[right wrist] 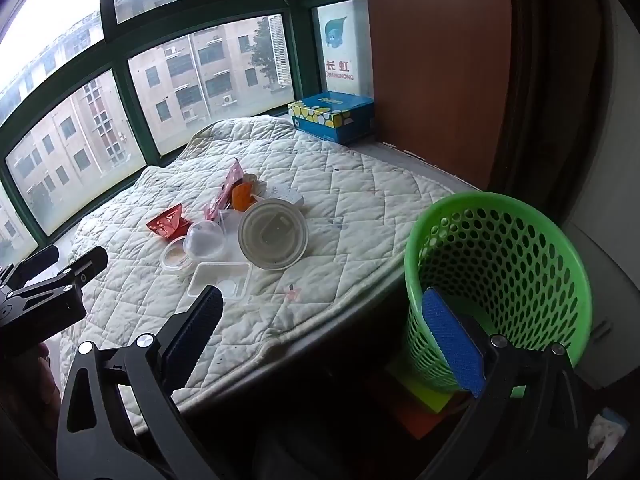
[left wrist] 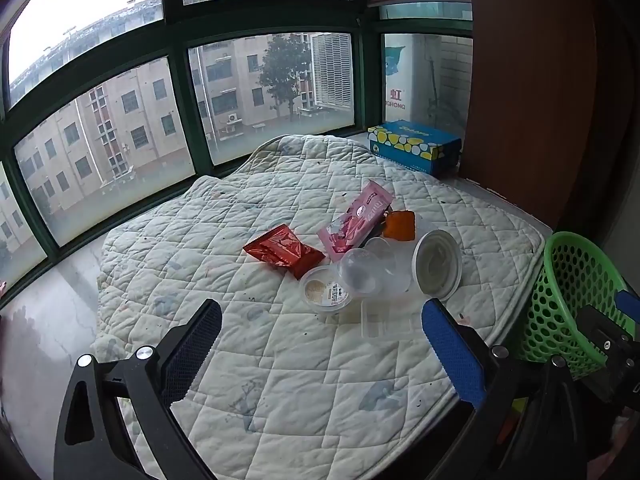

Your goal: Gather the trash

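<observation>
left gripper (left wrist: 320,320): jaws spread wide, nothing between them; tilted down at the trash heap just ahead. Textured pads, one dark, one blue. Reads as a hover before the first pick, my judgement.

right gripper (right wrist: 320,312): also wide open and empty; its blue pad sits in front of the basket wall, its dark pad over the quilt's near edge. Likely stationed by the basket for drop-offs.

green basket (right wrist: 520,240): just ahead of the right gripper, off the quilt's edge, right of the heap. Perforated plastic, round, flared rim; looks empty as far as its inside shows. Probably placed within short carry of the trash.

quilt (left wrist: 280,380): white quilted pad with faint print and dark specks, spread under everything. Soft, so thin items may press in when pinched.

clear tray (right wrist: 220,278): nearest piece ahead of the right gripper; shallow rectangular thin plastic, lying flat.

small tub (left wrist: 325,294): low, round, labelled film lid; touching the clear dome cup (left wrist: 360,270), transparent and smooth.

round lid (left wrist: 437,262): white disc propped on edge against the cluster, ahead-right of the left gripper.

red wrapper (left wrist: 285,250): crinkled glossy foil, ahead-left.

pink wrapper (left wrist: 356,216): long and flat, leaning over the heap, beside an orange packet (left wrist: 399,225).

tissue box (left wrist: 414,145): farthest, blue card with dots, on the sill by the window (left wrist: 160,120); well apart from the heap, probably not trash.
</observation>
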Demonstrator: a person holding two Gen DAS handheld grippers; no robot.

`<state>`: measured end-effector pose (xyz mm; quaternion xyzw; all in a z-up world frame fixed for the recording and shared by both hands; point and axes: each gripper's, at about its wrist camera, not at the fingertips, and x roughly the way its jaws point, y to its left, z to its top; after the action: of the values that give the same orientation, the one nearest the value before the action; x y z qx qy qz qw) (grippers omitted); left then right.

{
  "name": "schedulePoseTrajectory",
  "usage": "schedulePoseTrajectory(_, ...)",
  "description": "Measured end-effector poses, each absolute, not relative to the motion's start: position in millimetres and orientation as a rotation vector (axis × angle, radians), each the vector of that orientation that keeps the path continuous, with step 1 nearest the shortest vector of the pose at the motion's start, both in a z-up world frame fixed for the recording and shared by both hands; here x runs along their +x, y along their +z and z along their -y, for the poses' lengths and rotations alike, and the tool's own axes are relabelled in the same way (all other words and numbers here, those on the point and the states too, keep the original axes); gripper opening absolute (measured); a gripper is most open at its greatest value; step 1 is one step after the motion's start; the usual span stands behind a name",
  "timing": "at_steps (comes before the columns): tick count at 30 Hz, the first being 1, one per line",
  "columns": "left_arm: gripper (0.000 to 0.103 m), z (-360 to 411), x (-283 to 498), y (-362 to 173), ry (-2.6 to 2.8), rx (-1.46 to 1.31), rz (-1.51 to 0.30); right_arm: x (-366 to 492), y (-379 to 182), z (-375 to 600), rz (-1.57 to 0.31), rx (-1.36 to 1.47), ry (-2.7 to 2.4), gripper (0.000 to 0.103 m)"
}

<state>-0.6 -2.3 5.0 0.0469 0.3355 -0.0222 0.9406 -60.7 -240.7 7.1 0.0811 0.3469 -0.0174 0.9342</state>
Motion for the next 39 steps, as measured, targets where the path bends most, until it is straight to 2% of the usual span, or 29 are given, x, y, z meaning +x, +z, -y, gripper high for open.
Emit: schedulePoseTrajectory(39,0.097,1.2,8.0,4.9,-0.042,0.091,-0.678,-56.2,4.6,239.9,-0.711,0.169,-0.037,0.098)
